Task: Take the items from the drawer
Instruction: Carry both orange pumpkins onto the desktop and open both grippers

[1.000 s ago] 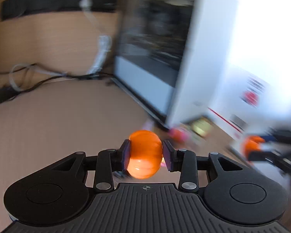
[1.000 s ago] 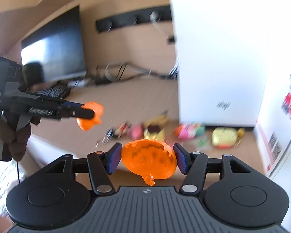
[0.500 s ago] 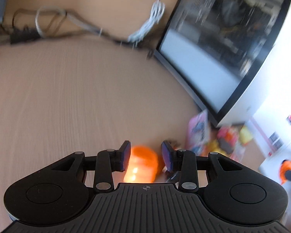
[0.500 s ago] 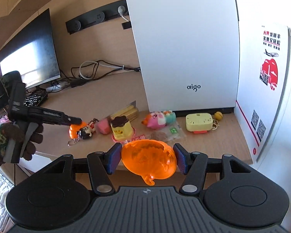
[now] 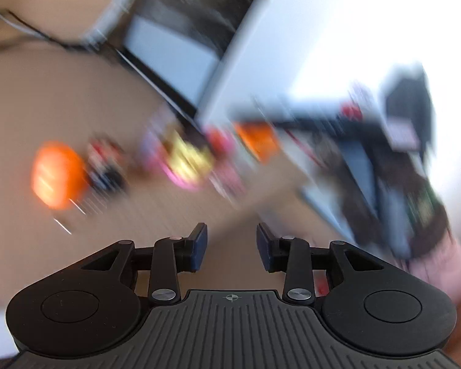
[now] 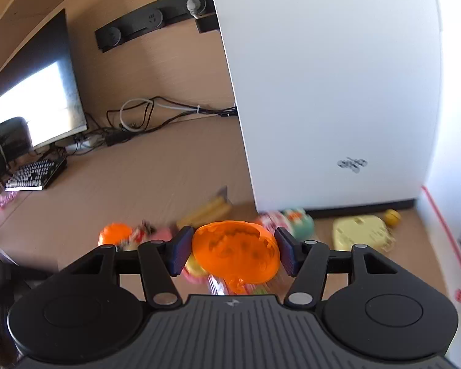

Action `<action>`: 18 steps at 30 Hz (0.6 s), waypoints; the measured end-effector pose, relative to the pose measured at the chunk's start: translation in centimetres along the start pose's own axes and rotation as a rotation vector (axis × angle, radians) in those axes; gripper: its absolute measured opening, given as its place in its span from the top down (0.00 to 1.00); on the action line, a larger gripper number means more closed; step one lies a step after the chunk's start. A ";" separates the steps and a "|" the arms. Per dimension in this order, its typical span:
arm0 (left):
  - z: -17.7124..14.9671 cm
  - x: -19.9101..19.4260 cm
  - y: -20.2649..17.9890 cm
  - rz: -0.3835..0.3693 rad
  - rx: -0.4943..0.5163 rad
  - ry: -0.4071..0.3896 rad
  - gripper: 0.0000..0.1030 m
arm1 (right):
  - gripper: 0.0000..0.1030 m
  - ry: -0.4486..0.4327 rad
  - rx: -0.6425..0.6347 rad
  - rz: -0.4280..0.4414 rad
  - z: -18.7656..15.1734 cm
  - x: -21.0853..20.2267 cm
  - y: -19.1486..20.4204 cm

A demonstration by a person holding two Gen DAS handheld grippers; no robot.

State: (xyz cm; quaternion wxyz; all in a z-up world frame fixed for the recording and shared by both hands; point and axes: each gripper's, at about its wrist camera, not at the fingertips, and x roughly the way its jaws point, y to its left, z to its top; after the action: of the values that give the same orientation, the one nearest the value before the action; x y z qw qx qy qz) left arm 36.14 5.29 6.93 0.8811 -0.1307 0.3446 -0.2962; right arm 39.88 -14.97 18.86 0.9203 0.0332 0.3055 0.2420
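We find the right gripper [image 6: 232, 253] clamped on an orange shell [image 6: 235, 252], poised above the toy row on the desk [image 6: 132, 181] at its 12 o'clock. The left gripper [image 5: 232, 244] gapes empty (view blurred); its pumpkin [image 5: 58, 178] lies at 10 o'clock.

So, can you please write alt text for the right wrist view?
The right gripper holds an orange toy above small toys on a wooden desk. A white computer case stands behind, with a monitor and keyboard at left.
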 end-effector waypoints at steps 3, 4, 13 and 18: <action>-2.5 2.6 -0.7 -0.060 0.049 0.110 0.63 | 0.44 -0.027 -0.014 -0.023 0.7 2.5 0.5; -3.1 3.2 -0.7 -0.081 0.057 0.131 0.63 | 0.43 -0.035 -0.011 -0.028 0.9 3.2 0.5; -4.0 5.7 0.8 -0.115 -0.018 0.197 0.63 | 0.24 -0.031 0.072 0.003 1.4 2.0 -1.1; -3.7 6.9 0.3 -0.093 0.012 0.243 0.63 | 0.22 0.002 0.063 -0.025 0.6 -0.7 -1.6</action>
State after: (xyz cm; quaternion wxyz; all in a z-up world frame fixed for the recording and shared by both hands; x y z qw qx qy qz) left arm 37.79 1.25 0.44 0.8189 -0.1044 0.4405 -0.3527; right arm 40.43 -16.63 19.40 0.9214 0.0578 0.3144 0.2208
